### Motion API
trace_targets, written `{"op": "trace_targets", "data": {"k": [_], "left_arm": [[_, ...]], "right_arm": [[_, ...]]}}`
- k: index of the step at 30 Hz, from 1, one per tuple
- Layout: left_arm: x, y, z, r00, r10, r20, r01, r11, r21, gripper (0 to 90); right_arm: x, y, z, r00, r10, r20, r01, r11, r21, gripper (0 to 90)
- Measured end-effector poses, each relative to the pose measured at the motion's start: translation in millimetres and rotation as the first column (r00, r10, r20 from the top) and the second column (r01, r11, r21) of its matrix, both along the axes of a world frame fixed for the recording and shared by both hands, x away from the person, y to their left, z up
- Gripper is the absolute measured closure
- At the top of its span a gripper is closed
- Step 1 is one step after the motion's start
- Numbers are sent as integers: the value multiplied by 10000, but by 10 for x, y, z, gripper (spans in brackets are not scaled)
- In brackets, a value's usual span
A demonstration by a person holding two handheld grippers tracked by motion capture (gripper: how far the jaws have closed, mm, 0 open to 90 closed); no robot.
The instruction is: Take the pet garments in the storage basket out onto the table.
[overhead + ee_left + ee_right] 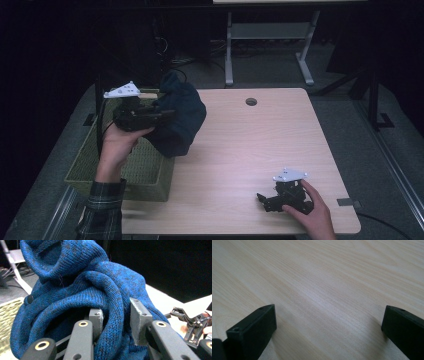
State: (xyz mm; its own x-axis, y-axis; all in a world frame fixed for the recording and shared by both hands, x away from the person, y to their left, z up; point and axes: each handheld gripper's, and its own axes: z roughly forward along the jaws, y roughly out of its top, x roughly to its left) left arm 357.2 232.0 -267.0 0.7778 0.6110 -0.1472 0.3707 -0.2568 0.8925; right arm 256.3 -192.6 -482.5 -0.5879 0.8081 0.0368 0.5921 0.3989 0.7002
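At the bench's [260, 150] left edge, we see our left tongs [116, 315] clamped on a fold of the blue knit sweater [82, 290], lifted above the green woven basket [145, 170]. Our right tongs [328, 322] rest spread wide near the near-right corner.

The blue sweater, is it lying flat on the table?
No, the left gripper has the bunched blue sweater pinched between its jaws.

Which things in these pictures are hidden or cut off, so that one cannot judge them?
- High view: the woven basket's inside is partly covered by the blue knit sweater and the left gripper.
- Left gripper view: the sweater's lower part is cut off by the frame's bottom edge.
- High view: the sweater's garment details are too dark.
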Motion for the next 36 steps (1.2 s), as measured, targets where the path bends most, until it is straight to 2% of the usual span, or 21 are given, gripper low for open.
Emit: {"op": "trace_targets", "data": {"k": [8,16,17,26,36], "left_arm": [[39,-281,4,9986,-518,41,518,9987,30,665],[72,-620,-54,9936,-1124,-74,1125,9935,185,665],[72,-620,-54,9936,-1124,-74,1125,9935,185,665],[125,-952,-172,9864,-1609,-320,1623,9856,465,665],[193,-1322,-351,9802,-1906,-533,1942,9782,730,665]], "right_arm": [[-1,0,1,10000,-2,-6,2,10000,-12,0],[-1,0,1,10000,-8,-15,8,10000,-9,0],[-1,0,1,10000,-8,-15,8,10000,-9,0],[-1,0,1,10000,-9,-12,9,10000,-7,0],[-1,0,1,10000,-1,-11,1,10000,-10,0]]}}
